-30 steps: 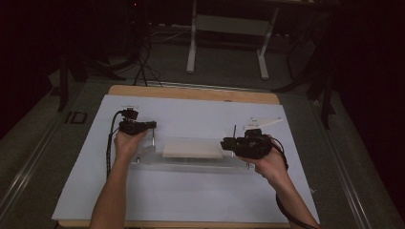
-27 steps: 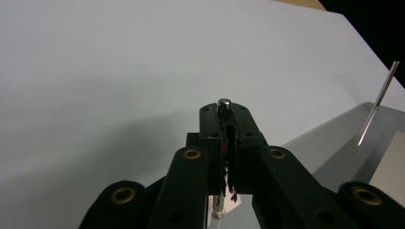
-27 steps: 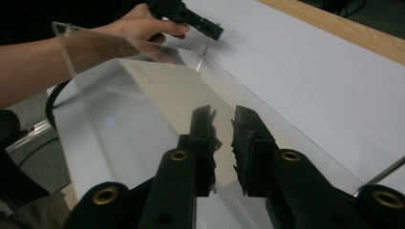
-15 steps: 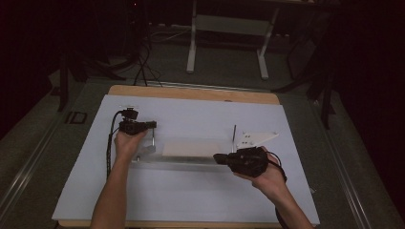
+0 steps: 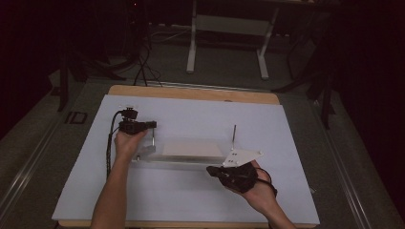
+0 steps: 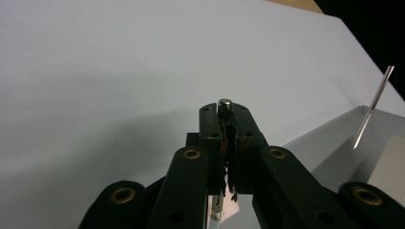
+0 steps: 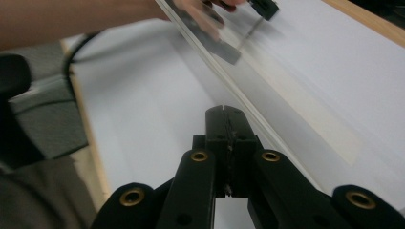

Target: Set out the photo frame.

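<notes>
A clear acrylic plate (image 5: 143,156) lies flat mid-table with a pale sheet (image 5: 191,147) on it. A thin metal rod stands upright near each end. My left gripper (image 5: 152,125) is shut on the left rod (image 5: 153,139); its top (image 6: 224,102) pokes out between the jaws in the left gripper view. The right rod (image 5: 234,134) stands free. My right gripper (image 5: 212,170) hovers in front of the plate's near edge (image 7: 248,95), jaws pressed together with nothing between them.
A white mat (image 5: 181,200) covers the wooden tabletop (image 5: 191,93). A white table frame (image 5: 229,28) and cables stand on the dark floor beyond the far edge. The person's left forearm (image 5: 112,200) lies along the mat's left side.
My right gripper has drawn back from the right rod, toward the front of the table and a little left. The left gripper has stayed on its rod.
</notes>
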